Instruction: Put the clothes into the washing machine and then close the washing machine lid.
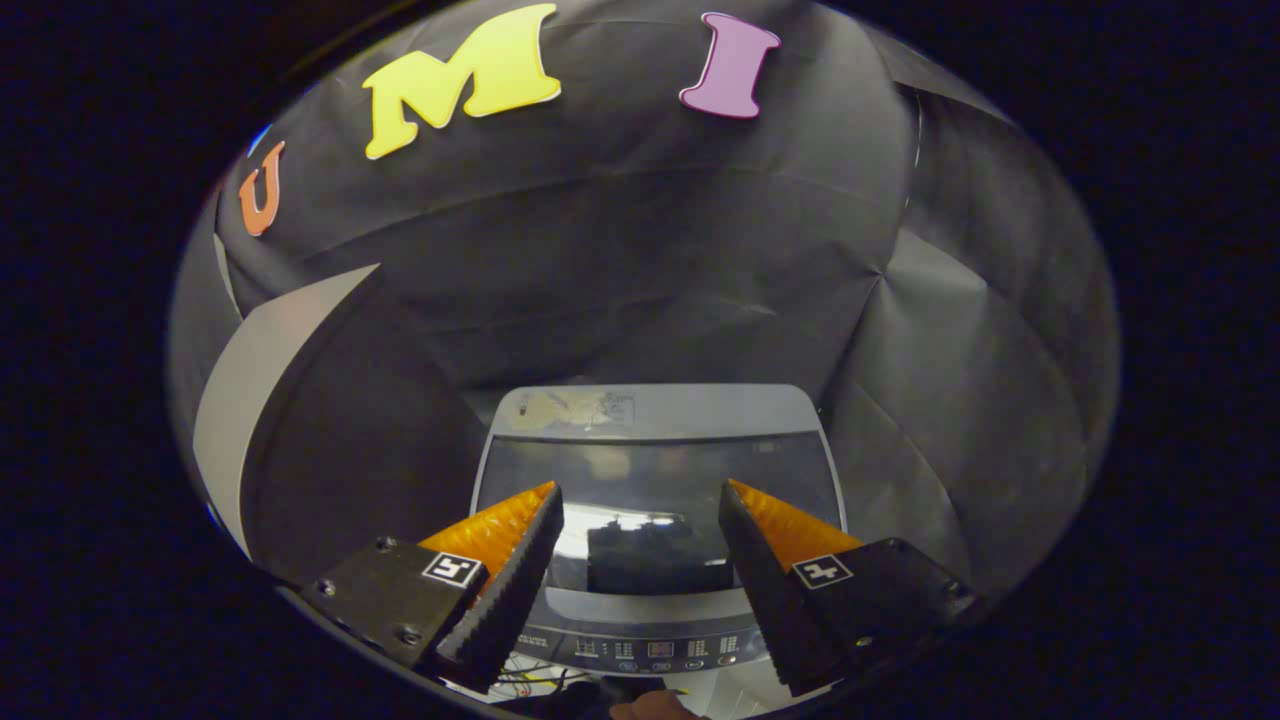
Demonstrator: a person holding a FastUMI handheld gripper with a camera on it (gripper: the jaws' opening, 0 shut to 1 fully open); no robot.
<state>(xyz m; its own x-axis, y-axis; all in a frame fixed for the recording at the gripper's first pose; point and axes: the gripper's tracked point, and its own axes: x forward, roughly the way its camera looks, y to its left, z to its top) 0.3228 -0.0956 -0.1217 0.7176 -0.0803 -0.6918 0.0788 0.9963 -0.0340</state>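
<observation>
The washing machine (655, 440) stands just ahead of and below the fingers, against the black cloth wall (640, 260). Its lid (655, 480) lies flat and closed, a dark glossy pane with reflections in it, framed in grey. Nearer than the lid runs the control panel (655, 648) with a row of small buttons, seen between the finger bases. The gripper (640, 500) hovers above the lid with its jaws spread wide and nothing between them. A grey slanted panel (260, 390) rises beside the machine, beyond the left finger.
</observation>
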